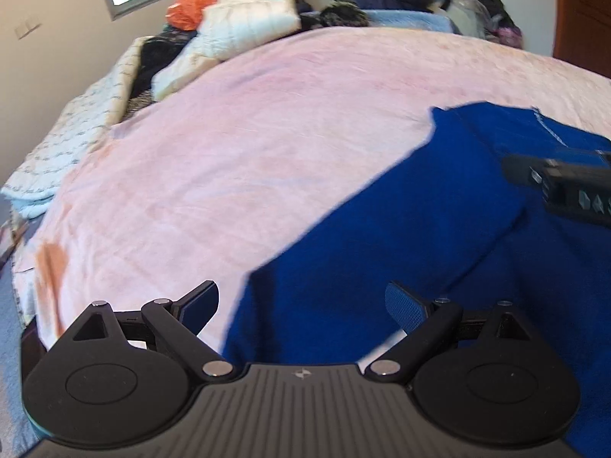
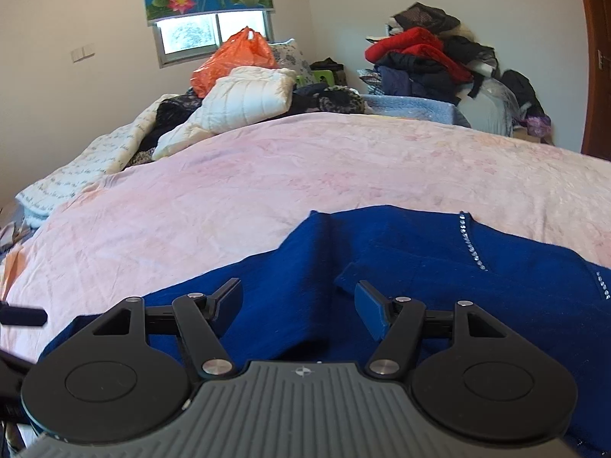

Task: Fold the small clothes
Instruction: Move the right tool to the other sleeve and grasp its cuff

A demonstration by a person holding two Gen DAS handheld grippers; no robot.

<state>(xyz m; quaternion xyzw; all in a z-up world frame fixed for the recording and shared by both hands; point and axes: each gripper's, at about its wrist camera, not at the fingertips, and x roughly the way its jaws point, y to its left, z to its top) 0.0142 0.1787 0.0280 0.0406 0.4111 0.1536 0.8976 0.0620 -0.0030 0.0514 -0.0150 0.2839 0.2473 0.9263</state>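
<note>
A dark blue knit garment (image 1: 420,229) lies partly folded on the pink bedspread (image 1: 248,152); in the right wrist view the garment (image 2: 420,267) shows a line of small rhinestones (image 2: 471,246). My left gripper (image 1: 301,305) is open and empty, over the garment's left edge. My right gripper (image 2: 298,305) is open and empty, just above the garment's middle, with a folded flap (image 2: 382,263) beyond its right finger. The right gripper's body also shows in the left wrist view (image 1: 565,183), above the garment at the right edge.
The pink bedspread (image 2: 267,175) stretches ahead. At the far side lie folded white quilts (image 2: 244,103), an orange plastic bag (image 2: 236,57), and a pile of dark and red clothes (image 2: 427,57). A patterned white blanket (image 1: 68,141) hangs at the left. A wooden door (image 2: 599,57) is at right.
</note>
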